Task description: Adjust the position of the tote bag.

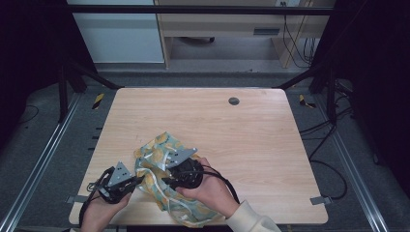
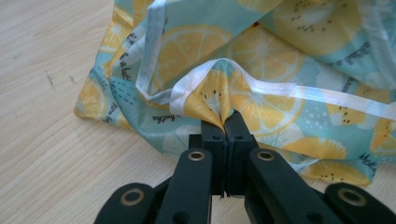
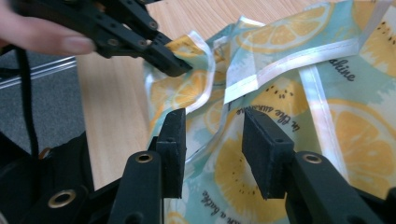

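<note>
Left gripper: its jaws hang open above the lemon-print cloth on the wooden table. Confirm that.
Not open: the left gripper has its jaws shut on a pinched fold of the lemon-print cloth, as the left gripper view shows. The cloth does lie on the wooden table.
</note>
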Tool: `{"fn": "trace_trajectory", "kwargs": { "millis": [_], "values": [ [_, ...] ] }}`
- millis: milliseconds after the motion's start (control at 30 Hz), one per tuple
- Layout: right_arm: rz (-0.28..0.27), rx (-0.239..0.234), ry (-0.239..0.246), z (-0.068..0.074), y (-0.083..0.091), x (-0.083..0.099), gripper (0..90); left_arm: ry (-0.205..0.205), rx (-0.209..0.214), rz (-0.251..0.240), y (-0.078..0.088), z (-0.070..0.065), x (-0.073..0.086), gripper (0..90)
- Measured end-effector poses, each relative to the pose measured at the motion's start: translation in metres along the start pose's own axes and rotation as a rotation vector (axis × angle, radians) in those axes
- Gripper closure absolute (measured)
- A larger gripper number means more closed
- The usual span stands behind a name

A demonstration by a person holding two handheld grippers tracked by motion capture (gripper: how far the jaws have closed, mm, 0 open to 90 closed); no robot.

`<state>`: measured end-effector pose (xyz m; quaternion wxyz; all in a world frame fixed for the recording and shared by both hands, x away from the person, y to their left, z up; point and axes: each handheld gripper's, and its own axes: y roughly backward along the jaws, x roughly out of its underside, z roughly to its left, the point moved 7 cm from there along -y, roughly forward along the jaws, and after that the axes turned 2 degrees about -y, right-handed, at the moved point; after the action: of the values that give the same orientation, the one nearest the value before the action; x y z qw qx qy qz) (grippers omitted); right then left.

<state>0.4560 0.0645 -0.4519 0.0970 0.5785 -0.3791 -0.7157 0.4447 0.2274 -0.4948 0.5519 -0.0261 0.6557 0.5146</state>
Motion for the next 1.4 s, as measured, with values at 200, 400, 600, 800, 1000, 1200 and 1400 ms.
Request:
{"fn": "trace_trajectory", "kwargs": {
  "millis": [200, 400, 600, 800, 1000, 1200, 1400],
  "values": [
    [0.016, 0.027, -0.006, -0.006, -0.007, 0.001, 64.3, 0.002, 0.009, -0.050, 0.007, -0.001, -0.005, 89.7],
    [-0.010, 0.015, -0.009, -0.008, -0.008, -0.003, 90.0, -0.005, 0.016, -0.075, 0.010, -0.003, -0.007, 89.7],
    [-0.038, 0.009, 0.003, -0.019, 0.013, -0.016, 90.0, -0.069, 0.016, -0.039, 0.005, -0.008, -0.006, 89.6],
    [-0.049, 0.031, 0.016, -0.046, 0.032, -0.038, 90.0, -0.083, -0.001, -0.031, 0.004, -0.009, -0.006, 89.6],
    [-0.047, 0.046, 0.022, -0.076, 0.040, -0.054, 90.0, -0.083, -0.038, -0.054, 0.007, -0.005, -0.010, 89.4],
    [-0.049, 0.049, 0.001, -0.091, 0.038, -0.054, 90.0, -0.076, -0.052, -0.065, 0.006, -0.004, -0.012, 89.4],
    [-0.046, 0.051, -0.002, -0.093, 0.036, -0.051, 90.0, -0.065, -0.054, -0.003, 0.001, 0.000, -0.004, 87.9]
  ]
}}
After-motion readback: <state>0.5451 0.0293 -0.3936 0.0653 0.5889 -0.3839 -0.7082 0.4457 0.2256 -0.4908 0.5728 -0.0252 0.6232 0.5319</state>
